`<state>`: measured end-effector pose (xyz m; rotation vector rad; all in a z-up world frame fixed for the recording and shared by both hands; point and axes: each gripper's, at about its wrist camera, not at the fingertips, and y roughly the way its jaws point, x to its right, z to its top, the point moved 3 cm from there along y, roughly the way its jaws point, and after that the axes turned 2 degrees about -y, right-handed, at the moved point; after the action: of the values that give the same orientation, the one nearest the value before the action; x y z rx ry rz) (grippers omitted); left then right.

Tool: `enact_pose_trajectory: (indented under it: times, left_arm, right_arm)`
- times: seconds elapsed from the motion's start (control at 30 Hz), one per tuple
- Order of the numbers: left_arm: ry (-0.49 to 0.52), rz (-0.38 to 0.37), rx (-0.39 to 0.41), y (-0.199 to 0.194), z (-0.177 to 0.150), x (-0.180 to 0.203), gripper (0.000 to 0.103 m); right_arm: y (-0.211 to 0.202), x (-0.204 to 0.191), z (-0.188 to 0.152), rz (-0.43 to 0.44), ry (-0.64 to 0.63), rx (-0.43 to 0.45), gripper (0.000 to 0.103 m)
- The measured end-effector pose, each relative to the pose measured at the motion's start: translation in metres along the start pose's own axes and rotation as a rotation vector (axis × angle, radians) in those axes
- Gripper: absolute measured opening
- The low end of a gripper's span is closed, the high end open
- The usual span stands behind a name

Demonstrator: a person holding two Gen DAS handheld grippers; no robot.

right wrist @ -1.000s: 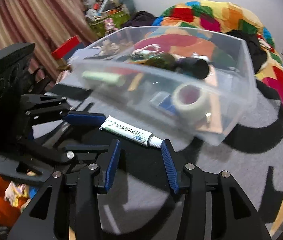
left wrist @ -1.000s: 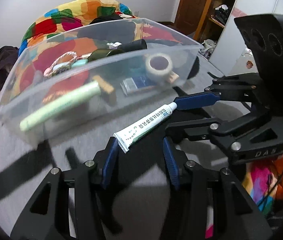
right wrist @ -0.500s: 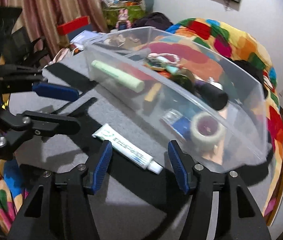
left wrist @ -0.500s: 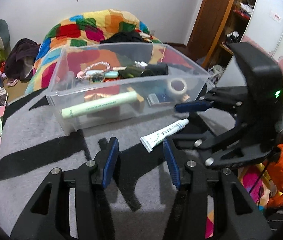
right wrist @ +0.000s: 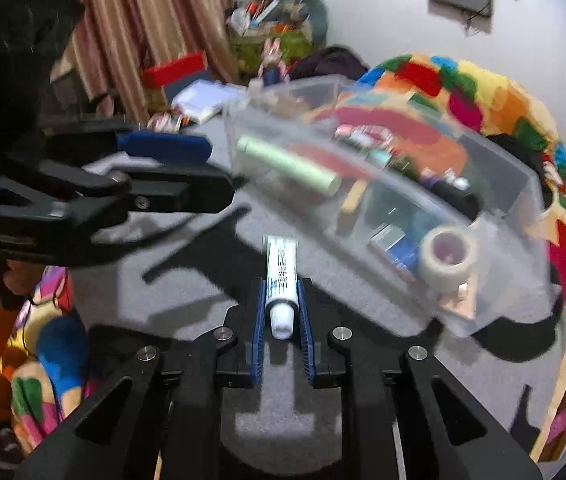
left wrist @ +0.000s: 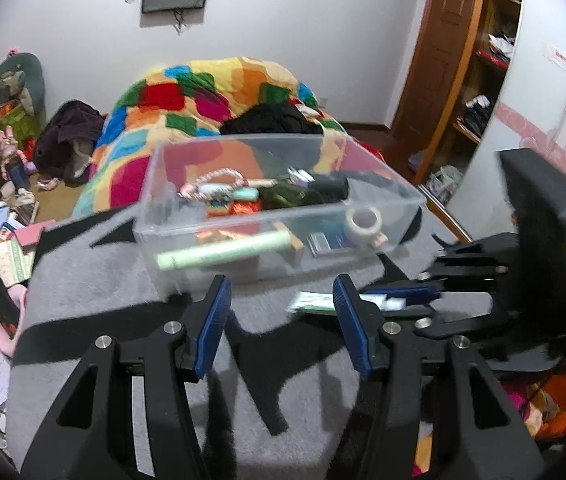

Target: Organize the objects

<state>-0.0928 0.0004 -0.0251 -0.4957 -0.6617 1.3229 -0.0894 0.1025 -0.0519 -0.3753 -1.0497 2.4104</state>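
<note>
Our right gripper is closing on the white tube near its capped end, above the grey blanket, while our left gripper opens on nothing, so the slim, printed tube could pivot or slide before reaching the clear bin.

Right gripper closing on a tube, left gripper opening, empty

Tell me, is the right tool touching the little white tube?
Touching. In the right wrist view, the right tool has both blue pads closing tight against the white tube near its cap, with no gap showing.
</note>
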Motion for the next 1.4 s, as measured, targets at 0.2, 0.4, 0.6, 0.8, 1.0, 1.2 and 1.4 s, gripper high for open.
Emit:
enact_pose_trajectory:
  times: [0.2, 0.4, 0.6, 0.8, 1.0, 1.2, 1.4]
  left_arm:
    - [-0.041, 0.023, 0.091, -0.009, 0.016, -0.004, 0.066]
    - [-0.023, 0.086, 0.150, -0.009, 0.029, 0.001, 0.074]
    - [-0.027, 0.122, 0.150, -0.001, 0.033, 0.001, 0.080]
    - [-0.020, 0.125, 0.140, 0.005, 0.032, 0.005, 0.080]
    - [-0.029, 0.118, 0.168, 0.001, 0.035, 0.007, 0.082]
    - [-0.028, 0.117, 0.188, 0.000, 0.034, 0.013, 0.084]
    - [-0.036, 0.120, 0.192, 0.001, 0.028, 0.016, 0.086]
  right_arm:
    - [-0.035, 0.026, 0.023, -0.126, 0.105, 0.191, 0.014]
    - [-0.026, 0.062, 0.043, -0.171, 0.239, 0.224, 0.011]
    - [-0.004, 0.082, 0.049, -0.163, 0.295, 0.152, 0.010]
    - [-0.011, 0.075, 0.041, -0.142, 0.283, 0.152, 0.011]
    - [-0.035, 0.071, 0.038, -0.157, 0.287, 0.198, 0.027]
    - [-0.051, 0.060, 0.027, -0.238, 0.274, 0.217, 0.045]
    - [-0.061, 0.048, 0.019, -0.335, 0.251, 0.238, 0.067]
